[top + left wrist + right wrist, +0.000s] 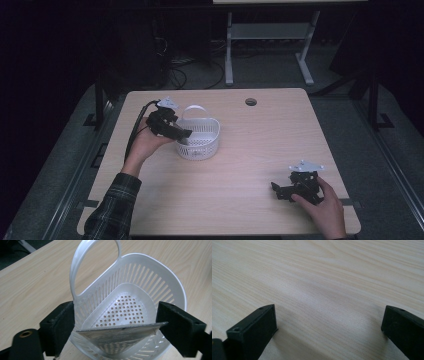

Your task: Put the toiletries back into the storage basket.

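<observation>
Left gripper (116, 326) fingers (58, 327) stand spread, loosely spanning a flat silvery foil packet (120, 331) over the white slotted plastic basket (160, 282), apparently for dropping in; right gripper (329, 332) fingers rest spread, idle, on the pale wooden table (324, 277).

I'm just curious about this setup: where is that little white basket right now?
In the high view the white basket stands on the left half of the wooden table, right at the left gripper; the left gripper view shows its near rim between that gripper's open jaws.
</observation>
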### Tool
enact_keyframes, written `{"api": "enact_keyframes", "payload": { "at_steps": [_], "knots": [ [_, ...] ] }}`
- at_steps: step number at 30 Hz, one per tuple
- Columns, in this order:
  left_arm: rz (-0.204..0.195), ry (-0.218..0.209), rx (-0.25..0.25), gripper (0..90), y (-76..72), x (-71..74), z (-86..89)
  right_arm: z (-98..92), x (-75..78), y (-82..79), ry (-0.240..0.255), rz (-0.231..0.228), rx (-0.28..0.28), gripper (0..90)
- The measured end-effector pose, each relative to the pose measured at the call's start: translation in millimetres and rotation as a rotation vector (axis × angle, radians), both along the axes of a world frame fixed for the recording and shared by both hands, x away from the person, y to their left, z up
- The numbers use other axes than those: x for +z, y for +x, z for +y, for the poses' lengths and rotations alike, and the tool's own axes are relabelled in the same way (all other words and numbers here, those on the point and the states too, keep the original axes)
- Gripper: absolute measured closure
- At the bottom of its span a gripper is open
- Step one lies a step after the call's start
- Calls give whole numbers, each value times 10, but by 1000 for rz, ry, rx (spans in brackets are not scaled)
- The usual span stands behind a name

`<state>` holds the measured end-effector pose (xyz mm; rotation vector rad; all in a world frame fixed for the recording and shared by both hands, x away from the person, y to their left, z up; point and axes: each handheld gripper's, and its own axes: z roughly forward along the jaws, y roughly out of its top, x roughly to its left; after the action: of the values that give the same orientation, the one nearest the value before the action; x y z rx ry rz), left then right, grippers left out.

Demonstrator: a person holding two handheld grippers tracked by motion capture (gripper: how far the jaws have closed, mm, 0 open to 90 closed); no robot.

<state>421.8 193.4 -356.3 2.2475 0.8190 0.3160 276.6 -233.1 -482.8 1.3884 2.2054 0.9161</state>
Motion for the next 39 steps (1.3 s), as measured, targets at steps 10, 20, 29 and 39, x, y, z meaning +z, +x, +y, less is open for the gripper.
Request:
{"api": "enact_keyframes", "payload": {
  "at_steps": [10, 20, 29, 39],
  "knots": [
    [-21, 1, -6, 138, -69, 85, 86, 0, 0, 0, 0, 0, 0, 0],
    [-36, -1, 5, 137, -181, 133, 233, 0, 0, 0, 0, 0, 0, 0],
    [-45, -4, 23, 137, -311, 123, 407, 0, 0, 0, 0, 0, 0, 0],
    [-61, -13, 39, 139, -502, 92, 552, 1, 1, -1, 1, 2, -1, 0]
  ]
}}
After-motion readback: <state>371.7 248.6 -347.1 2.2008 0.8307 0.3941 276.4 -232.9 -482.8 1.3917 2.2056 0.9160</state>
